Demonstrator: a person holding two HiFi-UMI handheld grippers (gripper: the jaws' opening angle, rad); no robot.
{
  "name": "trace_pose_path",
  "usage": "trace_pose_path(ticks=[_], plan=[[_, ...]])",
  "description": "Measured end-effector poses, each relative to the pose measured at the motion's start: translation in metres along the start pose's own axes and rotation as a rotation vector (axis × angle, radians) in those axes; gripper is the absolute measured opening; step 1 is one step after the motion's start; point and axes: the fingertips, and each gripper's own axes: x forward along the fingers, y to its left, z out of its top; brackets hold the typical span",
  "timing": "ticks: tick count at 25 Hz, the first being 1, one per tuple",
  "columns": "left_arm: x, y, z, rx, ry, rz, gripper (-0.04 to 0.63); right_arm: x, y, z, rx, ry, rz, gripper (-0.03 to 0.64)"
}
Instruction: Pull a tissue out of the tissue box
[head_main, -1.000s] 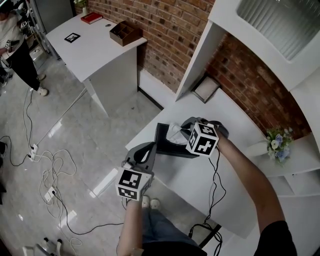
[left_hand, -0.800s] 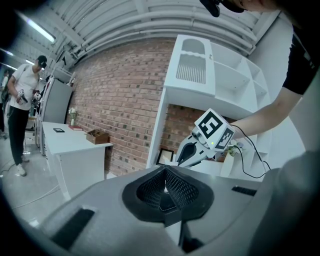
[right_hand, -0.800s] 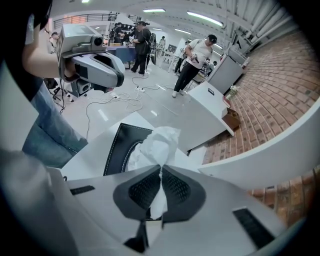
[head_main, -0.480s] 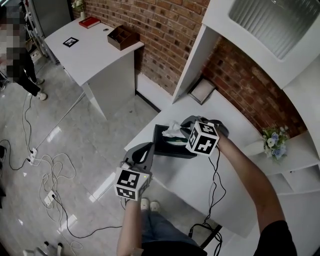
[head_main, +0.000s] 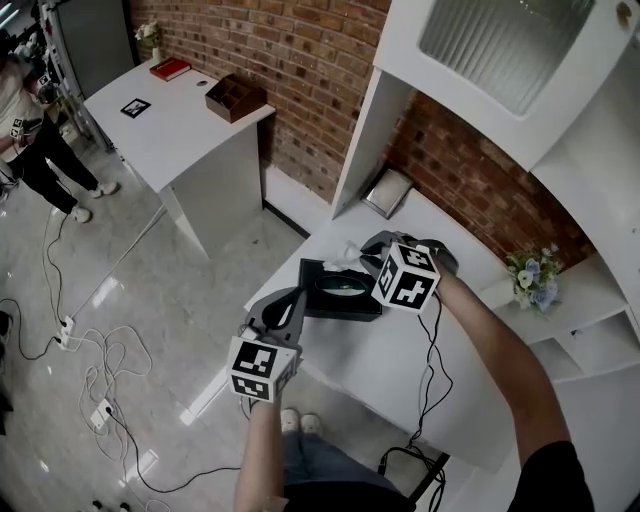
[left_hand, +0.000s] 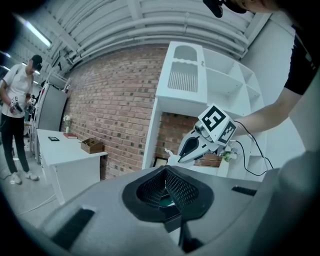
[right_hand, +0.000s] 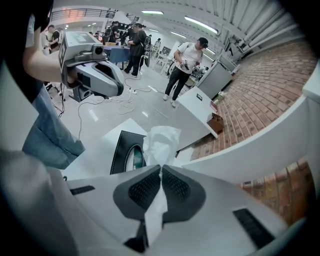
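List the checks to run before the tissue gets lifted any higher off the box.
1. Right hand-held gripper shut on the tissue: ok.
2. Tissue fully out of the tissue box slot: cannot tell; its lower end is not clearly shown.
3. Tissue box flat on the table: ok.
4. Left hand-held gripper gripping the box: not ok; jaws together, empty.
5. Tissue untorn: cannot tell.

1. The tissue box (head_main: 318, 298) is black and flat, with an oval, green-lined opening facing up. It lies on the white bench (head_main: 385, 350) near its left edge.
2. The tissue (right_hand: 161, 142) is white and crumpled, pinched in the right tool (right_hand: 161, 168) above the box's far side.
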Motion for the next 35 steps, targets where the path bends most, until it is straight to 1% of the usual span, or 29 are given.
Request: trace_pose_path(ticks=[5, 7, 11, 18, 24, 28, 33, 35], plan=[[-0.004, -0.014, 0.015, 0.026, -0.021, -0.015, 0.008, -0.028, -0.005, -0.001, 0.015, -0.016, -0.049, 0.005], [-0.007, -0.017, 0.022, 0.036, -0.029, -0.016, 0.008, -0.040, -0.007, 0.002, 0.048, -0.045, -0.076, 0.005], [-0.015, -0.024, 0.032, 0.056, -0.040, -0.017, 0.008, -0.068, -0.008, 0.005, 0.149, -0.134, -0.145, 0.005], [-0.031, -0.036, 0.042, 0.090, -0.052, -0.009, 0.008, -0.124, 0.006, 0.009, 0.378, -0.344, -0.268, 0.005], [-0.044, -0.046, 0.048, 0.109, -0.064, -0.008, 0.008, -0.180, 0.019, 0.007, 0.568, -0.549, -0.412, 0.005], [-0.050, -0.051, 0.053, 0.118, -0.072, -0.004, 0.008, -0.218, 0.028, -0.004, 0.712, -0.684, -0.496, 0.005], [-0.056, -0.053, 0.057, 0.134, -0.073, 0.006, 0.008, -0.244, 0.043, -0.016, 0.872, -0.825, -0.544, 0.005], [-0.058, -0.054, 0.058, 0.139, -0.072, 0.007, 0.008, -0.251, 0.048, -0.021, 0.936, -0.897, -0.559, 0.005]])
